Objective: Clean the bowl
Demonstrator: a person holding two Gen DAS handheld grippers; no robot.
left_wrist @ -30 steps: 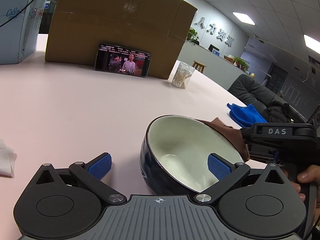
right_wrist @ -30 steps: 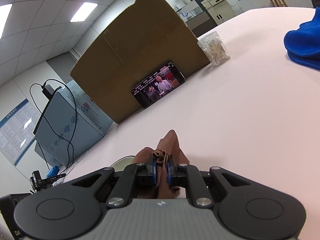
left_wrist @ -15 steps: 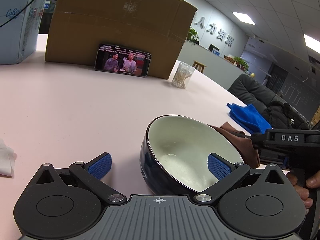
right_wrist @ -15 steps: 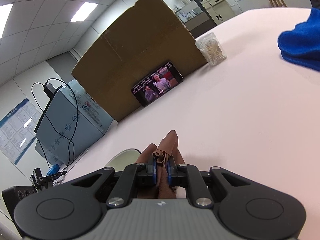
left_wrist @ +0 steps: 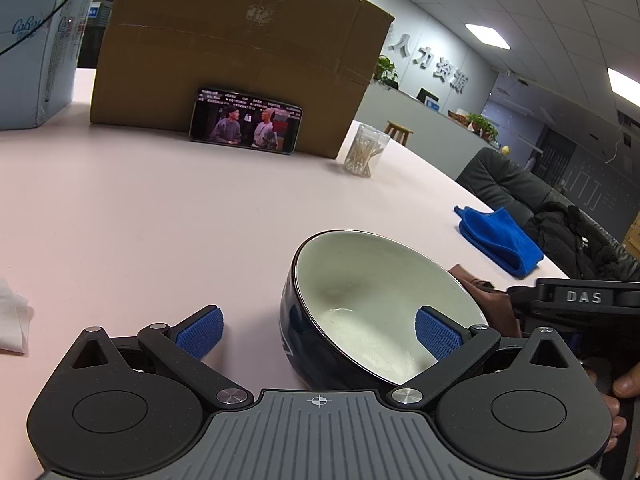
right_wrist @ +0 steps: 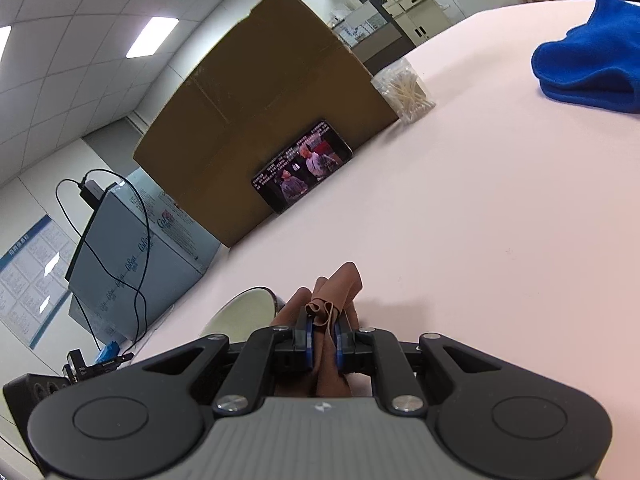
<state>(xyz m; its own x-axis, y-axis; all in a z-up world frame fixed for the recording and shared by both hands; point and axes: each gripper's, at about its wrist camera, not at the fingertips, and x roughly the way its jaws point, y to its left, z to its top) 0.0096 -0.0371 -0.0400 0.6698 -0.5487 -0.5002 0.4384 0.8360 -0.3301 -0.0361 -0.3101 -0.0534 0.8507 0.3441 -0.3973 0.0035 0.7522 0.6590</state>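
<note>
A dark blue bowl (left_wrist: 360,304) with a white inside sits tilted on the pink table (left_wrist: 160,216). My left gripper (left_wrist: 318,334) is open; its right finger is inside the bowl, its left finger outside on the table, so the jaws straddle the bowl's near wall. My right gripper (right_wrist: 322,336) is shut on a brown cloth (right_wrist: 332,292) and holds it just right of the bowl (right_wrist: 244,312), outside the rim. In the left wrist view the brown cloth (left_wrist: 484,296) and the right gripper's black body show at the bowl's right side.
A cardboard box (left_wrist: 240,52) with a phone (left_wrist: 246,120) leaning on it stands at the back. A jar of cotton swabs (left_wrist: 366,150), a blue cloth (left_wrist: 500,240), a white tissue (left_wrist: 12,316) at the left edge and a grey carton (left_wrist: 32,40) are around.
My right gripper has pulled the brown cloth off the bowl's rim and moved it back to the right, lower beside the bowl. The left gripper and the bowl have stayed still.
</note>
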